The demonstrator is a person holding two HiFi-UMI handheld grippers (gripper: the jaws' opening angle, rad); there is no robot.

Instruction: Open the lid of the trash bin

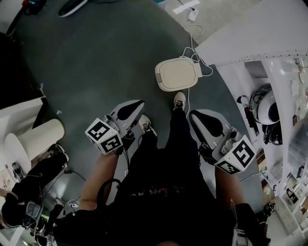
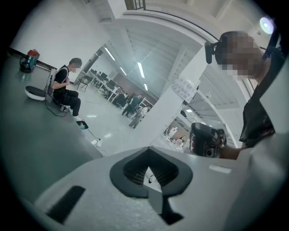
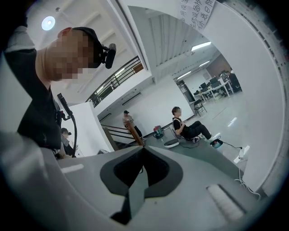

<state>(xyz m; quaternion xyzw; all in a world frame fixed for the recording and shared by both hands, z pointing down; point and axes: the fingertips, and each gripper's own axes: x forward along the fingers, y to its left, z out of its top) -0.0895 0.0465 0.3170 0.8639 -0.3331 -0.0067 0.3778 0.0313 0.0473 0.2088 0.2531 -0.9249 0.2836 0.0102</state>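
Observation:
The trash bin point(image 1: 177, 73) is a cream, rounded-square bin seen from above on the dark grey floor, with its lid down. It stands just beyond the person's forward shoe point(image 1: 179, 100). My left gripper point(image 1: 138, 104) is held in front of the body, below and left of the bin, jaws together with nothing in them. My right gripper point(image 1: 194, 115) is below and slightly right of the bin, also closed and empty. Both are well apart from the bin. In the left gripper view point(image 2: 149, 149) and the right gripper view point(image 3: 143, 148) the jaws meet at a point; neither view shows the bin.
A white cable point(image 1: 191, 36) runs from a power strip point(image 1: 192, 14) past the bin. White shelving point(image 1: 269, 96) with gear stands at the right, and a cream cylinder point(image 1: 43, 137) at the left. A seated person point(image 2: 65, 88) is far off across the hall.

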